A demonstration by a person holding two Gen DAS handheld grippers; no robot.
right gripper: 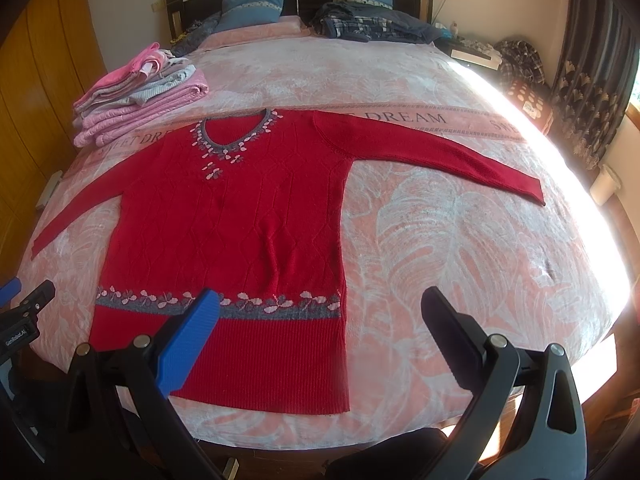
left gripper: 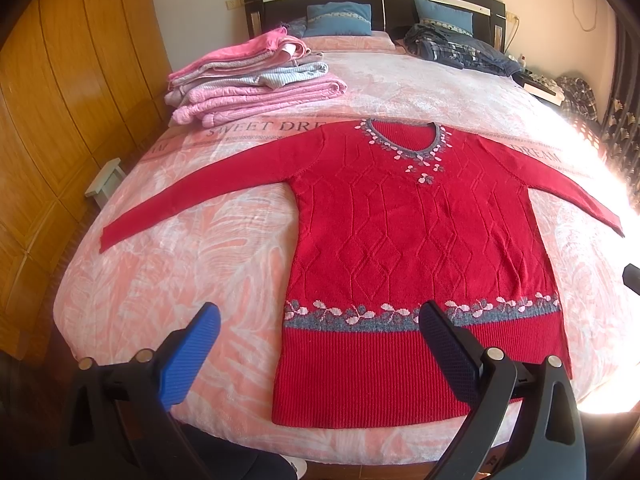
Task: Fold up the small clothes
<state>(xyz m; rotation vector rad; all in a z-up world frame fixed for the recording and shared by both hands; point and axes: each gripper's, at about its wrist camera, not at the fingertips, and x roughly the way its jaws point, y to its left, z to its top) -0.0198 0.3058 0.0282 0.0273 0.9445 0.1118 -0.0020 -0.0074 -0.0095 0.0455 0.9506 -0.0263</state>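
Note:
A red knitted sweater [left gripper: 400, 232] [right gripper: 240, 216] with a grey and pink flower band lies flat, front up, on the bed, both sleeves spread out sideways. My left gripper [left gripper: 320, 320] hovers open over the hem's left part, nothing between its fingers. Over the hem's right corner my right gripper [right gripper: 320, 308] is open too and holds nothing. The left gripper's tip [right gripper: 28, 300] shows at the left edge of the right wrist view. A dark bit of the right gripper [left gripper: 632, 276] peeks in at the right edge of the left wrist view.
A stack of folded pink and grey clothes [left gripper: 248, 80] [right gripper: 140, 88] sits at the bed's far left. Blue pillows [left gripper: 340, 20] and a dark heap of clothes [left gripper: 456, 50] lie by the headboard. A wooden wardrobe [left gripper: 60, 100] stands left; curtains [right gripper: 592, 80] hang right.

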